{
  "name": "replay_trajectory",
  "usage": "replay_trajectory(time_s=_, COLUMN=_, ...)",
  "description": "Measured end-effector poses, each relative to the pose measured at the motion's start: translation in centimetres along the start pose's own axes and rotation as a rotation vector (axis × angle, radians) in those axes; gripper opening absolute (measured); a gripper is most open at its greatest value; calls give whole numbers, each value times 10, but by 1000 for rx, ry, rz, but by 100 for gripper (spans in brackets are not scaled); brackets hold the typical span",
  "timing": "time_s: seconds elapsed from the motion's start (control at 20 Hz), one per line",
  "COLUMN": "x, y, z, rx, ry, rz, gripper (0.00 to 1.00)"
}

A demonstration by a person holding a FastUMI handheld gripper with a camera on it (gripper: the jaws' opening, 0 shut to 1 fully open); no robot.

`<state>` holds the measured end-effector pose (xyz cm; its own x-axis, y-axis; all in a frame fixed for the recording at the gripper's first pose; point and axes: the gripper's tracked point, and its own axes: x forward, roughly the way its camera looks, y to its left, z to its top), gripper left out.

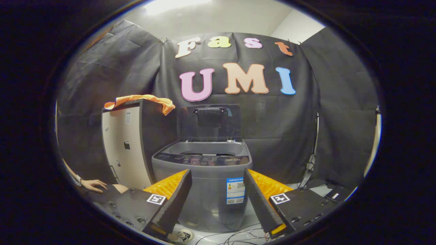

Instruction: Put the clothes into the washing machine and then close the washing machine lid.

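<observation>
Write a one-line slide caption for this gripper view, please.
Open, empty hand-held gripper faces a top-loading washing machine with raised lid; orange cloth lies atop the cabinet beside it.

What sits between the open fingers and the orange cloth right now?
In the gripper view, the gripper is open and holds nothing. Toward the orange cloth, draped on the tall cabinet, only the cabinet's side and the washing machine's near left corner intervene.

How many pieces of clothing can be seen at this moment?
1: an orange garment draped over the top of the cabinet beside the washing machine, well beyond the open, empty hand-held gripper. The drum's inside is hidden, so more may lie there.
</observation>
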<state>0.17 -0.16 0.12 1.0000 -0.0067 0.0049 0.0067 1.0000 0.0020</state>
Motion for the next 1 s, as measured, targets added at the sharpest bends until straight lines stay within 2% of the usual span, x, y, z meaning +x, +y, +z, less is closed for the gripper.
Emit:
replay_trajectory(time_s=0.15, x=13, y=14, z=13, rx=49, ry=-32, rz=21, gripper=95)
replay_trajectory(time_s=0.25, x=30, y=33, z=50, rx=111, ry=-119, rz=65, gripper=95)
replay_trajectory(time_s=0.4, x=67, y=60, z=121, rx=141, ry=-221, rz=149, gripper=95)
replay_trajectory(time_s=0.55, x=108, y=98, z=178, rx=137, ry=-216, rz=252, gripper=95)
replay_trajectory(time_s=0.7, x=144, y=146, z=228, rx=77, ry=-220, rz=357, gripper=95)
replay_trajectory(time_s=1.0, x=209, y=261, z=278, rx=0, ry=-143, rz=509, gripper=95)
